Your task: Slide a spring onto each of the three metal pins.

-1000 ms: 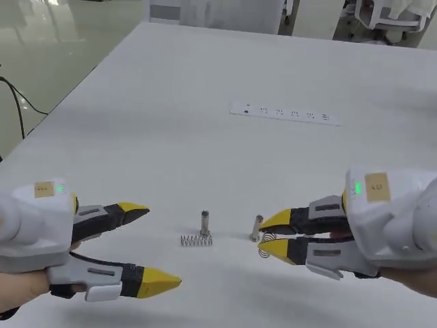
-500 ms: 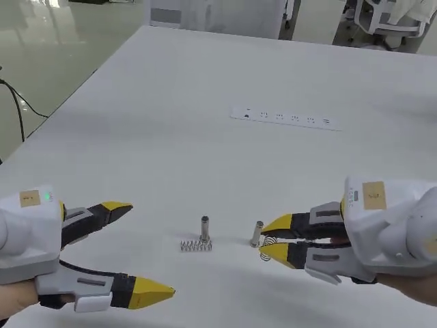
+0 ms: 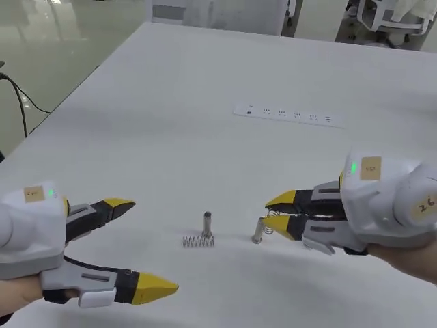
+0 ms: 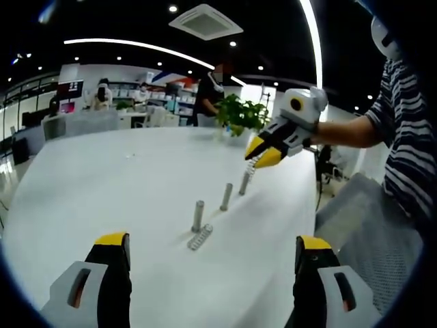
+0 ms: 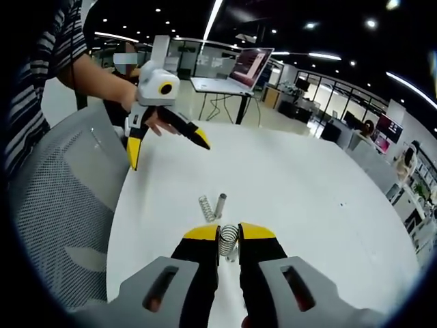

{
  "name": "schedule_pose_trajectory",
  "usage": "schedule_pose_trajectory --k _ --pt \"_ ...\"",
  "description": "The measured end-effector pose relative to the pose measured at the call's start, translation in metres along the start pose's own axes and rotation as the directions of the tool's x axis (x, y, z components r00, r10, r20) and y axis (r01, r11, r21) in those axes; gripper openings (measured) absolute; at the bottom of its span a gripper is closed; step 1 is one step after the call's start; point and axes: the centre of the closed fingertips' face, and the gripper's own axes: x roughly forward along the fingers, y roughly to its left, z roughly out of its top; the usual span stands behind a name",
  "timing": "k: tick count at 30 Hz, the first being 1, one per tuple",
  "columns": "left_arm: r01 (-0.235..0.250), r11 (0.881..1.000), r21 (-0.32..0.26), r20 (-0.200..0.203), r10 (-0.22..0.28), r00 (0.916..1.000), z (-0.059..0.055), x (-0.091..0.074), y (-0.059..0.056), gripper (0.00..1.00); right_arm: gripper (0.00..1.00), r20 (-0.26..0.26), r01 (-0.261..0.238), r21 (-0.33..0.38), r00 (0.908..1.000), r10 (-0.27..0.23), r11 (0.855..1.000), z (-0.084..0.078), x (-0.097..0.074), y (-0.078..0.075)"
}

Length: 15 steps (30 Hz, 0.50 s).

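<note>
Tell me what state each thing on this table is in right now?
Left tongs: open, empty.
Right tongs: shut on the held spring.
Held spring: lifted, at the top of the far pin.
Loose spring: lying beside the near pin.
Middle pin: standing, bare, like the near pin.

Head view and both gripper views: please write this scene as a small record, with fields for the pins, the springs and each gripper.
left gripper: open, holding nothing
pins: three short grey metal pins, upright in a row on the white table
held spring: small coiled metal-wire spring between the right jaws, at the top of the pin farthest from the left gripper; threaded or not, cannot tell
right gripper: shut on the held spring
loose spring: same kind, lying flat beside the nearest pin
other: long white power strip farther back
</note>
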Motion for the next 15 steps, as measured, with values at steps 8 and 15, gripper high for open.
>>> schedule_pose_trajectory --k 8,15 --pt "0.003 1.000 0.000 0.010 -0.003 0.9999 0.003 0.000 -0.002 0.97 0.07 0.016 0.028 0.029 0.9995 -0.029 0.999 0.003 0.004 -0.013" --pt "-0.003 1.000 -0.004 0.013 0.003 0.9999 0.004 -0.002 -0.001 0.97 0.07 0.039 0.042 0.128 0.9981 -0.047 0.991 0.003 0.007 -0.025"
